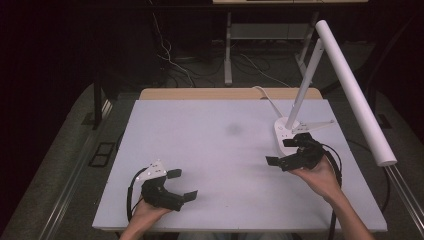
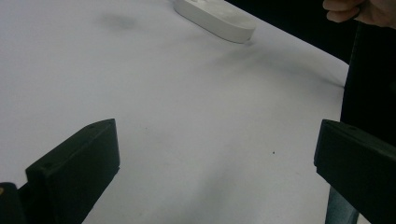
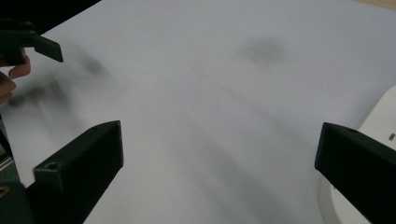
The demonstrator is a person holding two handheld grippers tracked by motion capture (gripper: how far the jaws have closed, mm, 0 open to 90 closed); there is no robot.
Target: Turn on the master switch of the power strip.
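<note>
My left gripper (image 1: 182,184) hovers over the near left part of the white table (image 1: 215,130), held by a hand, its black jaws spread wide and holding nothing. In the left gripper view its fingers (image 2: 74,170) frame bare table surface. My right gripper (image 1: 285,151) sits at the right side, also open and holding nothing, right beside the base of a white desk lamp (image 1: 286,134). The right gripper view has its fingers (image 3: 79,168) wide apart over the table, with the lamp base (image 3: 378,126) at the right edge.
The lamp's white arm (image 1: 306,82) rises from the base, and its long tube head (image 1: 355,90) reaches out past the table's right edge. A faint grey smudge (image 1: 233,129) marks the table's middle. Cables and metal frame legs lie on the floor behind.
</note>
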